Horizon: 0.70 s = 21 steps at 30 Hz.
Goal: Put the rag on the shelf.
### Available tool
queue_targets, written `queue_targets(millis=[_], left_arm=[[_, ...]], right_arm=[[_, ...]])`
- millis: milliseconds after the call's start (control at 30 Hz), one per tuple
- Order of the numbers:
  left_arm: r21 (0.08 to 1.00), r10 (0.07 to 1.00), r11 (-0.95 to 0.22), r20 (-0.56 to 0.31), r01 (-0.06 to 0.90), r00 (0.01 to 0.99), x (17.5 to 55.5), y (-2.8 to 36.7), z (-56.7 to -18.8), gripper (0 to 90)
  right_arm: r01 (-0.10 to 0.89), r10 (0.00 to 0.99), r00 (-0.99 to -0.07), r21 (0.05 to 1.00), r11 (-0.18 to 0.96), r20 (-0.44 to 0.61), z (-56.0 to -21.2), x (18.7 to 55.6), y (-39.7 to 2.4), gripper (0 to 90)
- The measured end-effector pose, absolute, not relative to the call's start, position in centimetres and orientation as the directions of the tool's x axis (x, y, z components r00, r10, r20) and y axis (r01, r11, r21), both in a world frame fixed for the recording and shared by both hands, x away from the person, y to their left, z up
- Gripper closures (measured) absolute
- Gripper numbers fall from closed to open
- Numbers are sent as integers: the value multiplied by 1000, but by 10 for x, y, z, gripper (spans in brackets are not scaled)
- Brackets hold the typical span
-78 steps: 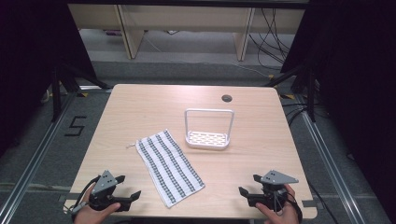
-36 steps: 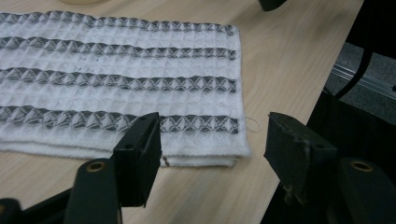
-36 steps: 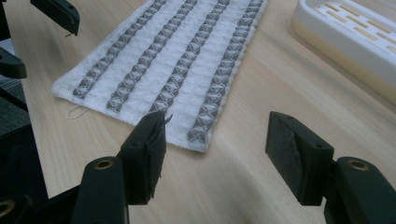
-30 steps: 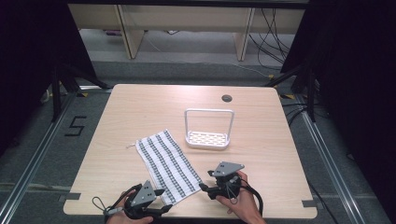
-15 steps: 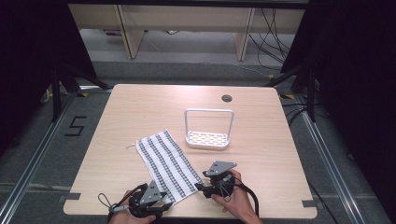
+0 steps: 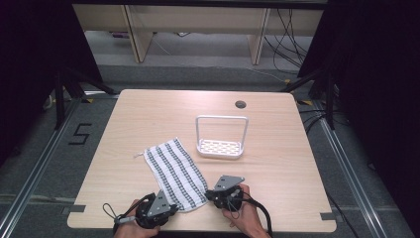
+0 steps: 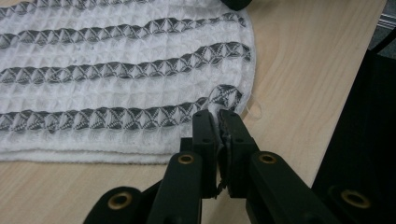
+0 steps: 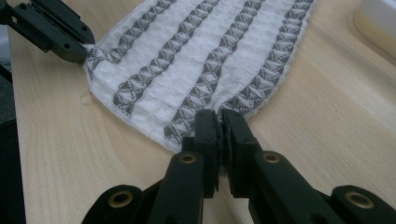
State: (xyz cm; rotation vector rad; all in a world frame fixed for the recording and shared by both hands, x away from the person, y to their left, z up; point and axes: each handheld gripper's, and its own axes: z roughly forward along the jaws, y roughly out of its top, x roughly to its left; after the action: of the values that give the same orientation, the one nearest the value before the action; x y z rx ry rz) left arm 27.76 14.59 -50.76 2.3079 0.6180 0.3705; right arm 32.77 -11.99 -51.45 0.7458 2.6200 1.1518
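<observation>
A white towel with dark grey stripes [image 6: 173,171] lies flat on the wooden table [image 6: 148,114], its near short edge toward the person. My left gripper [image 6: 171,208] has just closed its jaws and is shut on the towel's near left corner [image 7: 224,100]. My right gripper [image 6: 208,194] has also just closed and pinches the near right corner [image 8: 219,112]. In the right gripper view the left gripper [image 8: 77,49] shows at the top left, holding its corner of the towel [image 8: 205,51]. Both hands sit at the table's near edge.
A white wire-handled rack with a slotted base [image 6: 220,141] stands just beyond the towel, right of centre. A round cable hole [image 6: 240,104] sits near the table's far edge. Grey floor with tape marks lies to the left [image 6: 79,134].
Both grippers came in from the table's near corners to the towel's near edge, and their jaws went from open to shut on its two near corners.
</observation>
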Motion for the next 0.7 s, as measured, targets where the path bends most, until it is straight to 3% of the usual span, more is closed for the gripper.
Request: queue_targets(millis=[467, 700], left_arm=[[777, 541, -534, 12, 332, 841, 276, 155, -483, 860], [839, 552, -452, -2, 301, 834, 283, 166, -442, 860]], right_arm=[[306, 492, -870, 811, 498, 26, -481, 324, -117, 869], [307, 506, -860, 854, 419, 61, -447, 329, -119, 870]])
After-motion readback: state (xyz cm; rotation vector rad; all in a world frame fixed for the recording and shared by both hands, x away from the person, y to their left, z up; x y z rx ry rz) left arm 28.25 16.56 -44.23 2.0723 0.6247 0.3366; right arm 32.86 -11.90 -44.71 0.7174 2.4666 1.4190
